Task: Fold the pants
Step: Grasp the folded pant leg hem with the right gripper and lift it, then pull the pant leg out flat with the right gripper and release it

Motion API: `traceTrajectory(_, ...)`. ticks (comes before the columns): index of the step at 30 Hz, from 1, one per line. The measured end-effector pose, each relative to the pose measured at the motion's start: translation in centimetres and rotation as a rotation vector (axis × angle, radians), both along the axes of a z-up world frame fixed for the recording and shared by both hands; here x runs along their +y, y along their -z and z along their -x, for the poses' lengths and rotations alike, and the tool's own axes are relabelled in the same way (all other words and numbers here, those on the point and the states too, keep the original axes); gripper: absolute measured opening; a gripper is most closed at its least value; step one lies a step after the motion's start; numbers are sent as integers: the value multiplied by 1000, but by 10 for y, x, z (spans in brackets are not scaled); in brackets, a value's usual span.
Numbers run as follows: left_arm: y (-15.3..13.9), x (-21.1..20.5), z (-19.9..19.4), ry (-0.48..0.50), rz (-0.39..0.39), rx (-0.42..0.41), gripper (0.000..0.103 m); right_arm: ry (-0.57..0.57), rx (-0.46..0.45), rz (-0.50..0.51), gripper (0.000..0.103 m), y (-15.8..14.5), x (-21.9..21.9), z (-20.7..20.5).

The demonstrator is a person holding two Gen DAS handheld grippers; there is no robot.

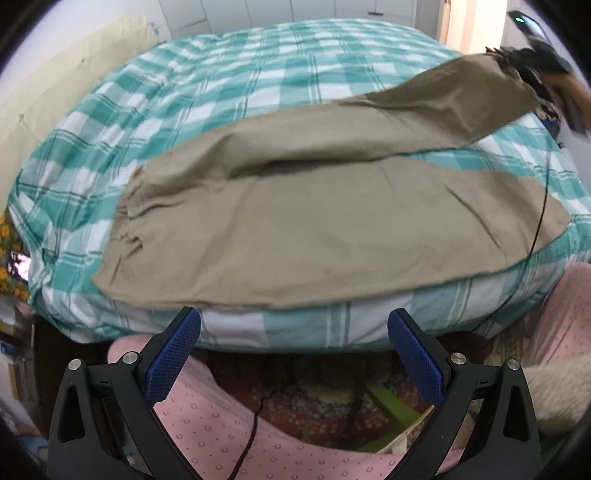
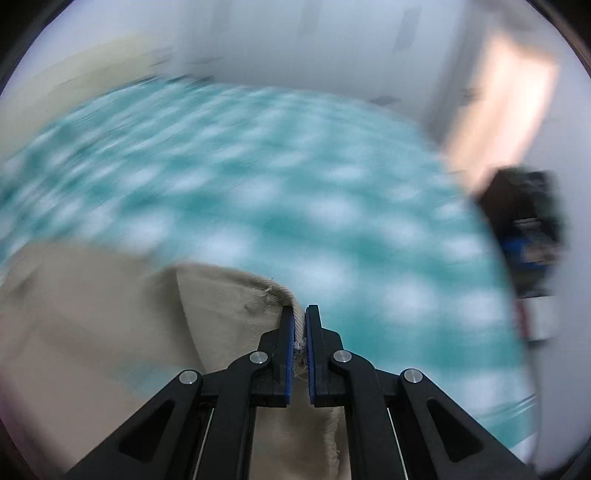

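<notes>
Khaki pants (image 1: pixel 295 221) lie spread across a bed with a teal and white checked cover (image 1: pixel 207 85). The near leg rests flat. The far leg is lifted at its hem, top right, where my right gripper (image 1: pixel 546 74) appears blurred. In the right wrist view my right gripper (image 2: pixel 300 314) is shut on the hem of the khaki pants (image 2: pixel 236 291), with cloth pinched between the blue pads; that view is blurred. My left gripper (image 1: pixel 294 325) stands open just below the near edge of the pants, with nothing between its fingers.
Pink dotted fabric (image 1: pixel 221 424) on a person's legs fills the space below the left gripper. A thin black cable (image 1: pixel 539 221) runs over the pants at the right. White cabinets (image 1: pixel 295 11) stand behind the bed, and a beige panel (image 1: pixel 55 85) is at its left.
</notes>
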State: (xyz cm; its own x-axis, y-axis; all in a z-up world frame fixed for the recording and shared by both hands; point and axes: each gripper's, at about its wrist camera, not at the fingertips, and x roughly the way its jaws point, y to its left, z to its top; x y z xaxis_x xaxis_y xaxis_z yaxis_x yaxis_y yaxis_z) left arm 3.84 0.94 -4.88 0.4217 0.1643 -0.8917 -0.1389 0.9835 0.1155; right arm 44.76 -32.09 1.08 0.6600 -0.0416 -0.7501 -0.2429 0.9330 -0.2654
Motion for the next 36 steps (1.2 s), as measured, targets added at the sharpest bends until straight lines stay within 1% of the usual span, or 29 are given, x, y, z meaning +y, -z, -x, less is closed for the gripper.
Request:
traceTrajectory(1, -1, 2, 0, -8, -2, 0, 102, 59, 0, 26, 14, -3, -14, -28)
traceTrajectory(2, -1, 4, 1, -19, -2, 4, 102, 177, 10, 66, 23, 1, -36, -57)
traceTrajectory(3, 1, 8, 1, -30, -2, 7, 102, 232, 19, 83, 25, 5, -47, -66)
traceTrajectory(4, 5, 12, 4, -45, 0, 14, 102, 263, 40, 74, 25, 15, -59, -68)
traceTrajectory(5, 10, 16, 4, -60, 5, 26, 102, 266, 54, 59, 27, 23, -62, -64)
traceTrajectory(6, 15, 20, 3, -73, 12, 39, 102, 249, 86, 27, 30, 43, -65, -51)
traceTrajectory(7, 23, 26, 1, -88, 22, 58, 102, 234, 105, 18, 31, 55, -67, -40)
traceTrajectory(8, 30, 32, -4, -101, 32, 75, 102, 203, 148, 18, 31, 80, -63, -20)
traceTrajectory(10, 38, 45, -20, -116, 60, 81, 102, 153, 200, 19, 31, 111, -56, 10)
traceTrajectory(12, 35, 58, -46, -122, 72, 32, 102, 100, 243, -13, 31, 140, -42, 47)
traceTrajectory(14, 26, 75, -84, -141, 60, -65, 102, 50, 268, -54, 31, 154, -22, 70)
traceTrajectory(16, 21, 86, -121, -157, 48, -144, 102, -19, 281, -88, 31, 159, 6, 84)
traceTrajectory(17, 21, 94, -148, -171, 42, -190, 102, -59, 289, -96, 31, 160, 26, 85)
traceTrajectory(19, 29, 106, -185, -190, 28, -251, 102, -163, 300, -95, 31, 156, 72, 83)
traceTrajectory(20, 36, 111, -200, -201, 17, -269, 102, -193, 301, -90, 31, 153, 87, 84)
traceTrajectory(22, 63, 119, -232, -225, -23, -276, 102, -277, 308, -80, 31, 148, 132, 85)
traceTrajectory(23, 83, 123, -244, -226, -44, -245, 102, -318, 312, -85, 31, 145, 156, 83)
traceTrajectory(24, 105, 126, -253, -218, -60, -190, 101, -340, 317, -96, 31, 144, 171, 81)
traceTrajectory(25, 123, 129, -256, -211, -64, -138, 101, -364, 332, -117, 31, 143, 190, 78)
traceTrajectory(26, 151, 135, -257, -196, -37, -65, 102, -375, 340, -130, 31, 144, 199, 77)
traceTrajectory(27, 164, 138, -251, -183, -8, -59, 102, -394, 362, -158, 31, 144, 215, 73)
traceTrajectory(29, 170, 143, -232, -159, 39, -155, 102, -412, 385, -194, 31, 143, 232, 68)
traceTrajectory(31, 170, 144, -227, -158, 62, -177, 102, -404, 410, -272, 31, 138, 248, 43)
traceTrajectory(32, 172, 143, -226, -157, 60, -184, 102, -390, 420, -303, 31, 136, 253, 33)
traceTrajectory(33, 172, 142, -227, -156, 54, -192, 102, -355, 442, -369, 32, 133, 257, 13)
traceTrajectory(34, 174, 140, -226, -156, 47, -206, 102, -333, 468, -410, 35, 132, 262, -1)
traceTrajectory(35, 174, 139, -224, -156, 43, -216, 102, -318, 499, -436, 43, 132, 271, -17)
traceTrajectory(36, 174, 139, -225, -156, 42, -222, 102, -323, 525, -429, 47, 133, 283, -35)
